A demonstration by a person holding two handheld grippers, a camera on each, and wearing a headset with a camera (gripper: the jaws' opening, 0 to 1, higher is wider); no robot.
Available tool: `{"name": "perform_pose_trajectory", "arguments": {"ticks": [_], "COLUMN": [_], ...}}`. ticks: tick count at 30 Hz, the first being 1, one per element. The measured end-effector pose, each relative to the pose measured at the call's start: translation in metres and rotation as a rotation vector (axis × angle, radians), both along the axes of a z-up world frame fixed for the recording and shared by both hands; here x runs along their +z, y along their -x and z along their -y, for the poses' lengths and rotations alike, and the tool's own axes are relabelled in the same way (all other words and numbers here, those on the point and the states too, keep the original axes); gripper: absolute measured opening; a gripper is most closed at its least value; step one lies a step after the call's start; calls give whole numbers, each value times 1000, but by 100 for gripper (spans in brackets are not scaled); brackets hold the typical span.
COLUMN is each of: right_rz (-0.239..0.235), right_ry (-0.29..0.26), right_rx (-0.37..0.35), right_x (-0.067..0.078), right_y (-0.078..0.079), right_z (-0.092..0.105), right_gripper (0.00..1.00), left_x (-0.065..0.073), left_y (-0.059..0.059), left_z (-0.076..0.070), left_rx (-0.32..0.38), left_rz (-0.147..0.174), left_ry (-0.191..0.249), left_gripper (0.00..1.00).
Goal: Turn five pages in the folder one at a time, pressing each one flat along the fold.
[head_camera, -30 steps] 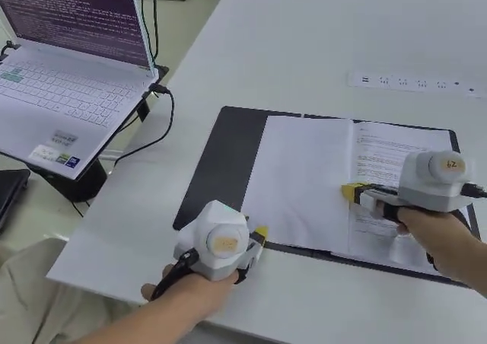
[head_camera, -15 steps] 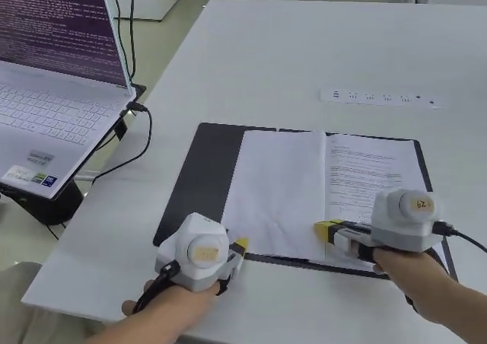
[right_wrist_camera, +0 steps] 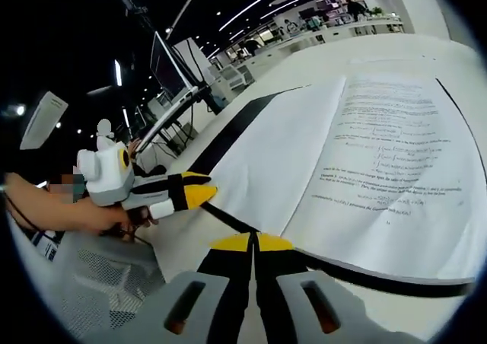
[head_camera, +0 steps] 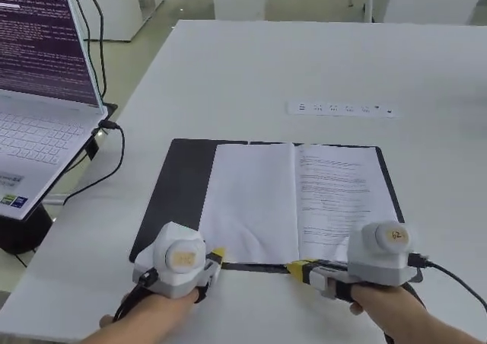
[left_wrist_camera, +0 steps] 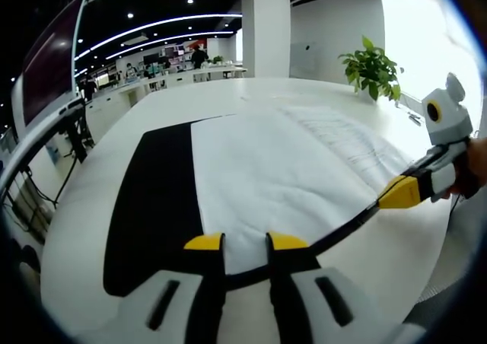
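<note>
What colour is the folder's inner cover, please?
Black; the folder's cover shows best in the head view, left of the white page.

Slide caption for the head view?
Open folder on white table; left gripper at its near edge by the blank page, right gripper at the fold.

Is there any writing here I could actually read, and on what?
"62", probably: orange sticker on the right gripper.
Blurred: the sticker on the left gripper.
Too small to read: the printed page.
Too small to read: the laptop screen.
</note>
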State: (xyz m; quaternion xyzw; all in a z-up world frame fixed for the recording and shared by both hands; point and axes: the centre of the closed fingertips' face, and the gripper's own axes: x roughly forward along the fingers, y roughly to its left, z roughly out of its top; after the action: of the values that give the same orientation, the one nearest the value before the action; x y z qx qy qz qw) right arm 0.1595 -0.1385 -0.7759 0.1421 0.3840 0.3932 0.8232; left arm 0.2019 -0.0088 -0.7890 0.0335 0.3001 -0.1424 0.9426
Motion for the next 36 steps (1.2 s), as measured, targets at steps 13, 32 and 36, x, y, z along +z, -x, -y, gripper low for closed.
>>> {"name": "perform_pose_trajectory", "arguments": {"ticks": [13, 32, 36], "right_rz": [109, 304, 309], "right_ry": [-82, 100, 116], "right_rx": [-94, -453, -480], "right_x": [85, 135, 131], "right_y": [31, 28, 30], "right_z": [24, 170, 180], "right_gripper": [0, 82, 96], "left_x": [38, 142, 146], "left_y": [7, 54, 65], "left_z": [1, -17, -18], "left_rx": [116, 98, 100], "left_rz": [-126, 88, 102], "left_ry": [224, 167, 149], "left_gripper": [35, 89, 99]}}
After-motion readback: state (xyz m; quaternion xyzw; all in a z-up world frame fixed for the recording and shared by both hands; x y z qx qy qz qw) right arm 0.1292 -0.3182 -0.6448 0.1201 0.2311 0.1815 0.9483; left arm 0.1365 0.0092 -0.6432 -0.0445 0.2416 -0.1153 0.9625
